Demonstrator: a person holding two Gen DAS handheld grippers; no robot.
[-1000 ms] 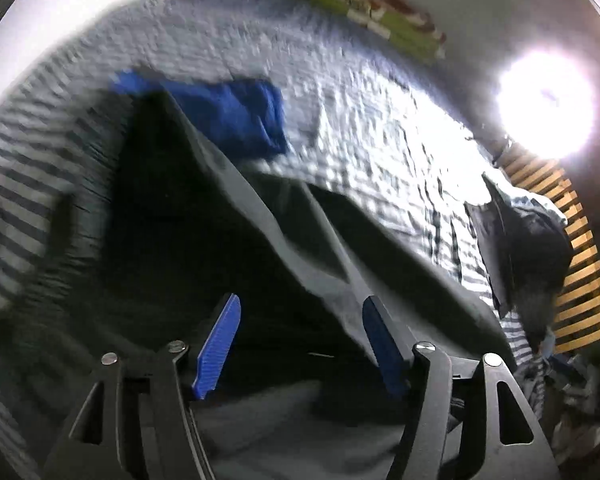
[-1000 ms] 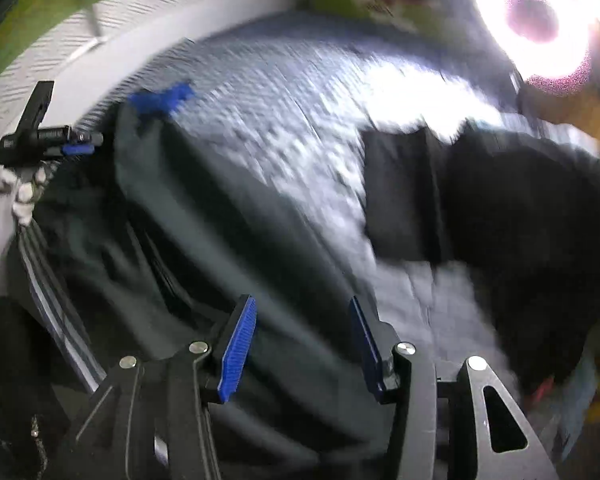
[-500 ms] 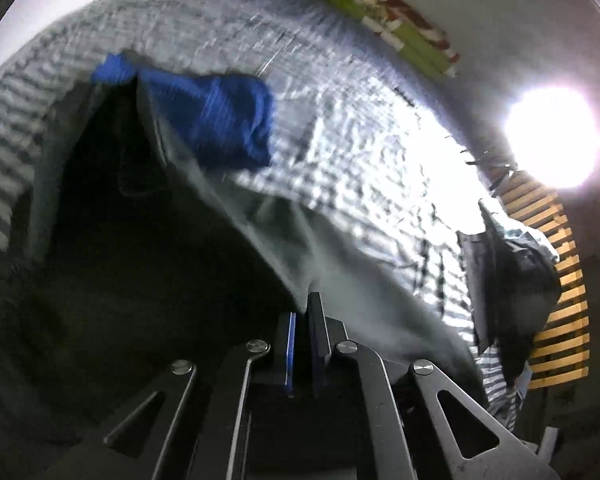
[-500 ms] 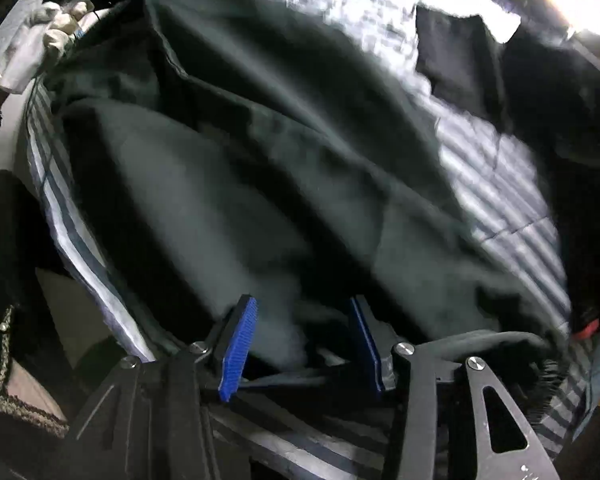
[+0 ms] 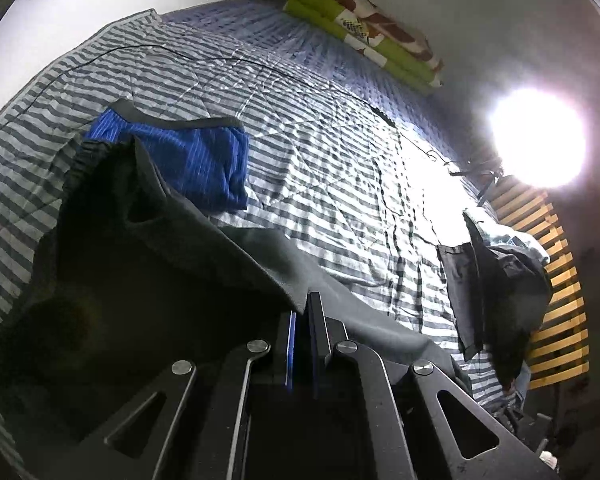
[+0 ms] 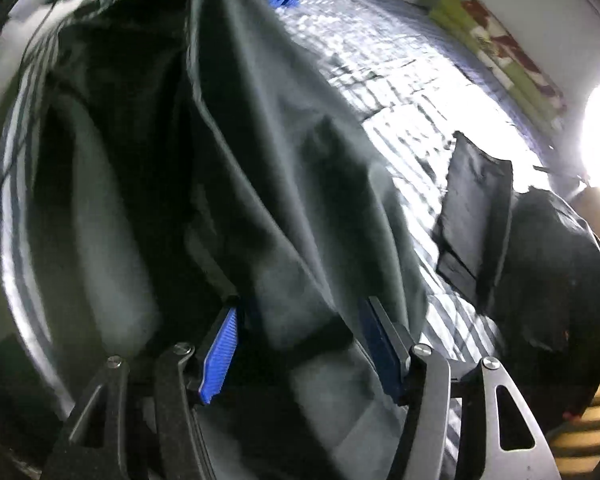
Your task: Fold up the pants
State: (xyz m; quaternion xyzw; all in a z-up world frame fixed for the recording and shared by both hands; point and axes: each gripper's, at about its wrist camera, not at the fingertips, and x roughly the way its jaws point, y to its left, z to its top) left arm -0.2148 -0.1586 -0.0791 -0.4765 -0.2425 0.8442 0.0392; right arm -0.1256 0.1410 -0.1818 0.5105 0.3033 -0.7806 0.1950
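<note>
the dark grey pants [image 5: 148,264] are lying in a loose heap on the near left part of the bed [image 5: 320,168], over its grey and white striped cover, with the gathered waistband up at the far left and a long fold of cloth running down toward the lower middle of the left wrist view. just beyond the waistband a blue striped garment [image 5: 188,156] is lying flat on the cover, touching the pants at its near edge. a thin black cable [image 5: 100,54] is trailing across the far side of the bed. the left gripper [image 5: 303,332] is sitting at the lower middle with its fingers [image 5: 290,344] pressed together, pinching the edge of the pants between the blue pads. further right, a folded green and brown patterned blanket [image 5: 364,28] is resting against the wall at the head of the bed, a heap of dark clothes [image 5: 496,276] is lying at the right edge of the bed, and a bright lamp [image 5: 536,140] is glaring above yellow wooden slats [image 5: 556,280].

in the blurred right wrist view, the pants [image 6: 260,168] are filling the left and middle as a raised ridge of cloth. the right gripper [image 6: 300,344] is standing with its fingers [image 6: 220,352] apart and has just been opening; a hanging fold of the pants is lying between them, though the pads are not pressing it. to the right, a flat dark garment [image 6: 476,208] is lying on the striped cover beside the dark heap.
</note>
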